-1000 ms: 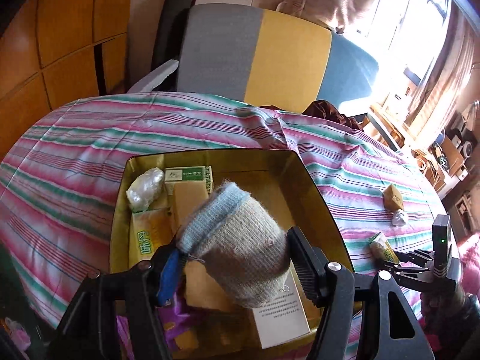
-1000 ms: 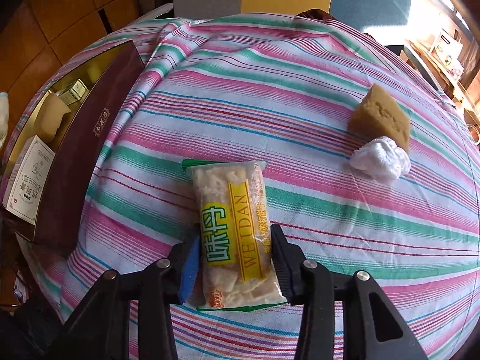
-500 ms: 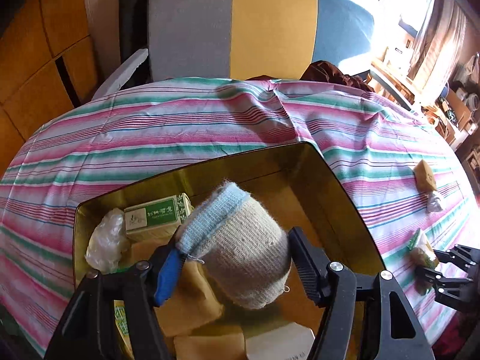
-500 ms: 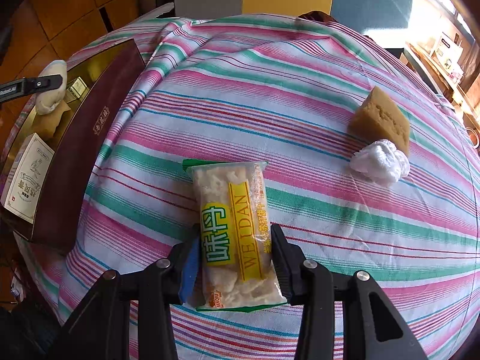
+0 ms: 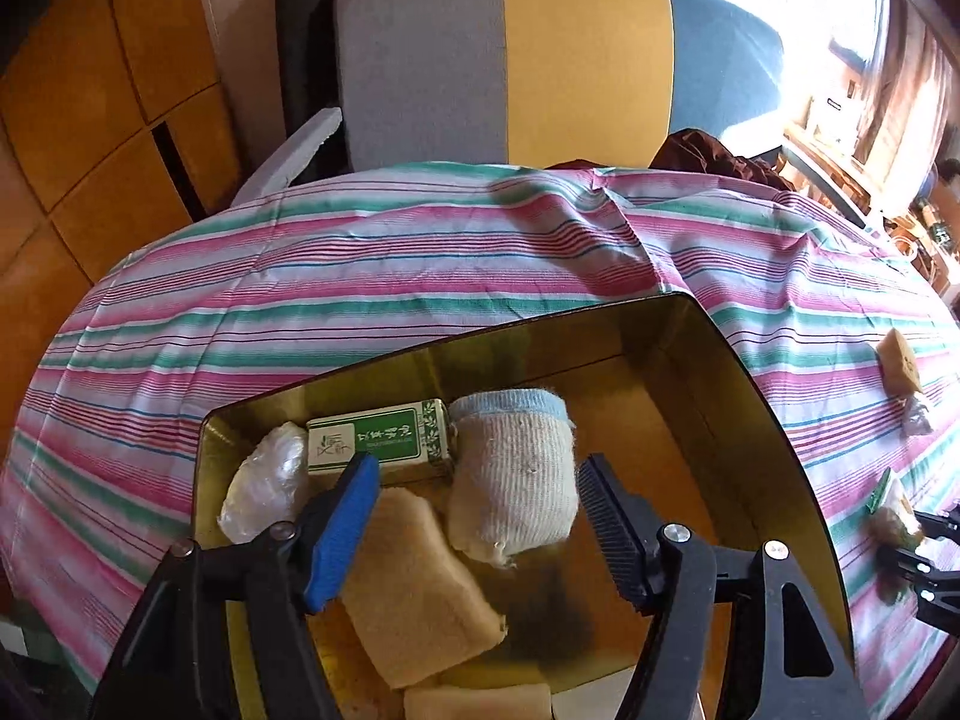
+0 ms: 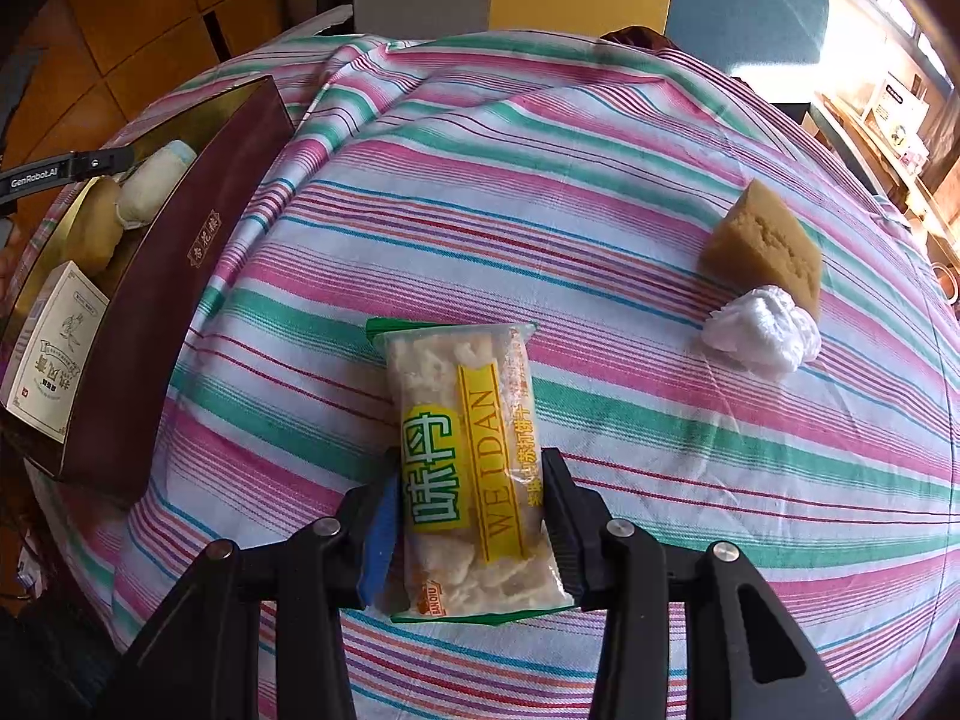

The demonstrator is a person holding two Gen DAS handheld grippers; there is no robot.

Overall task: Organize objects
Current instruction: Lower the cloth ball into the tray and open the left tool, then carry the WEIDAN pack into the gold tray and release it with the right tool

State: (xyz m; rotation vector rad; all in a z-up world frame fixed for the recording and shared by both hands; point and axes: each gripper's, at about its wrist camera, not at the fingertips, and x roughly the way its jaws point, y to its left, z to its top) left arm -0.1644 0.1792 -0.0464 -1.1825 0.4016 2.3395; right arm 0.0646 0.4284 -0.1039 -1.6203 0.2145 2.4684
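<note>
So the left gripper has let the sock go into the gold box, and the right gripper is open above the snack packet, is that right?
Not quite. The left gripper is open, with the sock lying in the gold box, but the right gripper is shut on the snack packet, as the right wrist view shows.

Hard daylight came in from the window at upper right, blown out to white in both views. Striped tablecloth was bright and evenly lit. Gold box interior threw warm glare; dark smudge of shadow on its floor. Wood panels at left sat dimmer. Heavy fisheye bending at the edges, corners vignetted black. Centre sharp; far room soft.
</note>
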